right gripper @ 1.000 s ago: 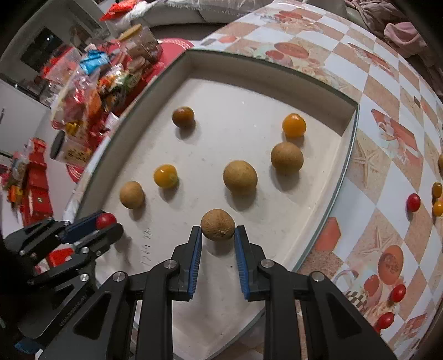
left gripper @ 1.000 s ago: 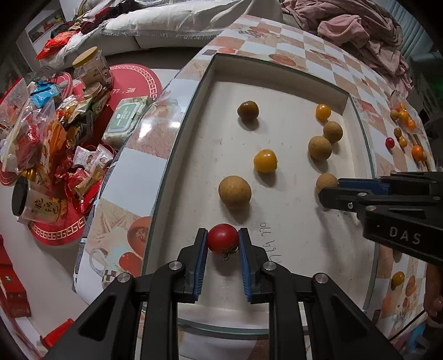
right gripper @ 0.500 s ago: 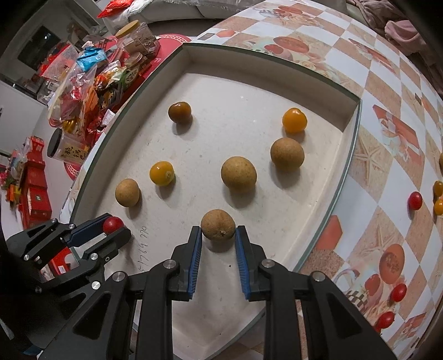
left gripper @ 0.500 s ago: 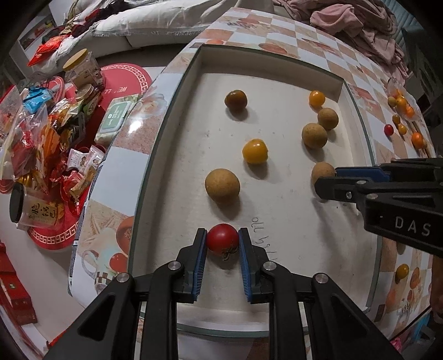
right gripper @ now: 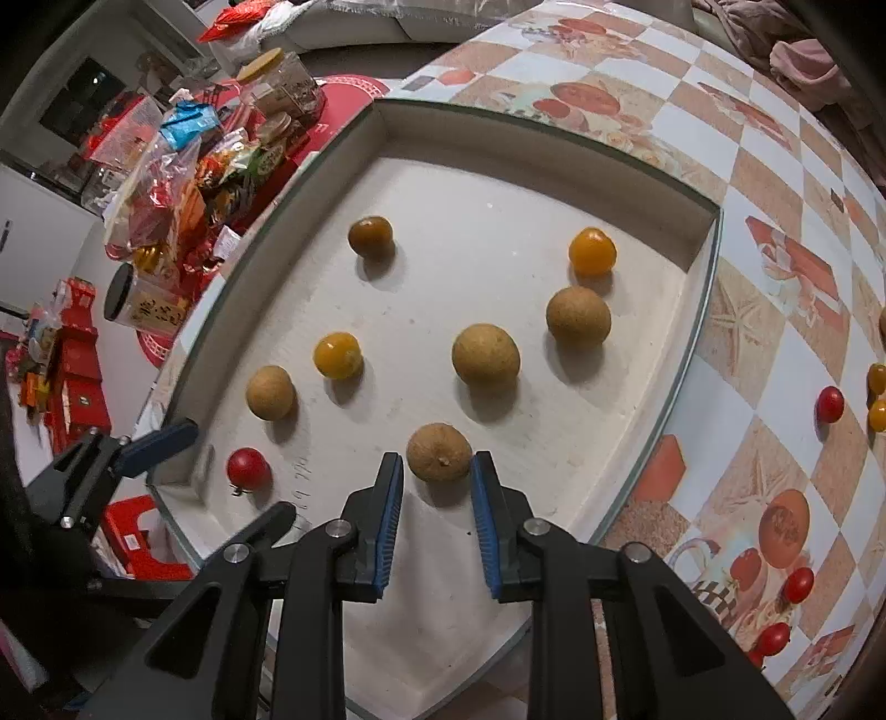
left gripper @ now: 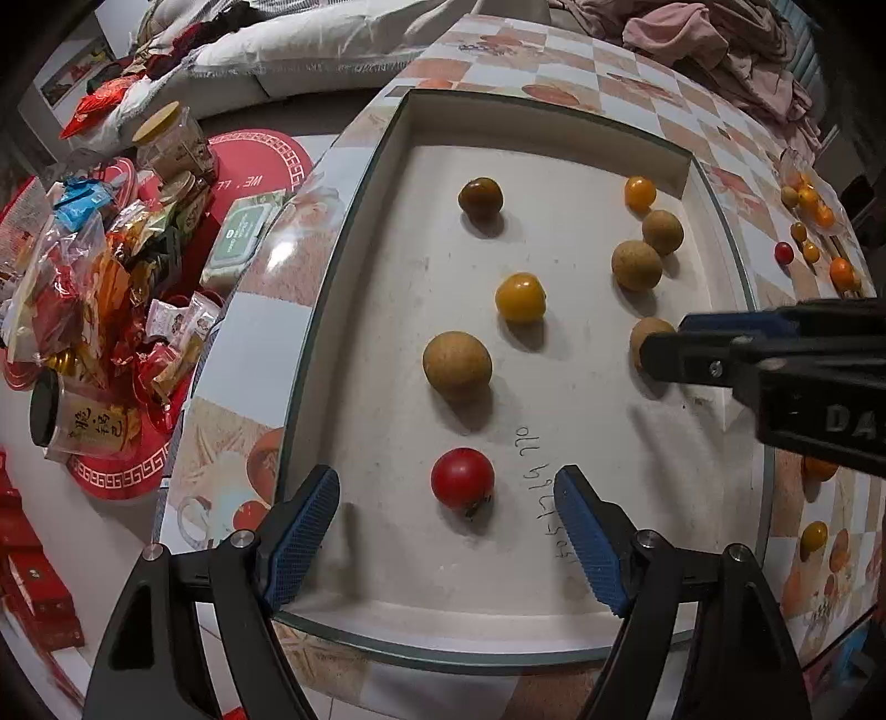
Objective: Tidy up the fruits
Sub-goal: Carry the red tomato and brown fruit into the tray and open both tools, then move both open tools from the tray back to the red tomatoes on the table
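A white tray (left gripper: pixel 554 554) holds several small fruits. My left gripper (left gripper: pixel 448 498) is open wide, its jaws on either side of a red tomato (left gripper: pixel 462 479) that rests on the tray floor. My right gripper (right gripper: pixel 437 476) is shut on a brown longan (right gripper: pixel 438 451) at the tray's near right side. The tomato (right gripper: pixel 248 468) and the left gripper's fingers (right gripper: pixel 160 437) also show in the right wrist view. Other brown longans (left gripper: pixel 457 365) and yellow tomatoes (left gripper: pixel 519 297) lie in two rows.
More small red and orange fruits (right gripper: pixel 829 403) lie loose on the checkered tablecloth (right gripper: pixel 775 277) right of the tray. A pile of snack packets and jars (left gripper: pixel 99 277) sits on a lower surface to the left. Clothes (left gripper: pixel 720 44) lie at the back.
My left gripper has opened and let go of the red tomato, which now sits on the tray. My right gripper stays shut on the longan.
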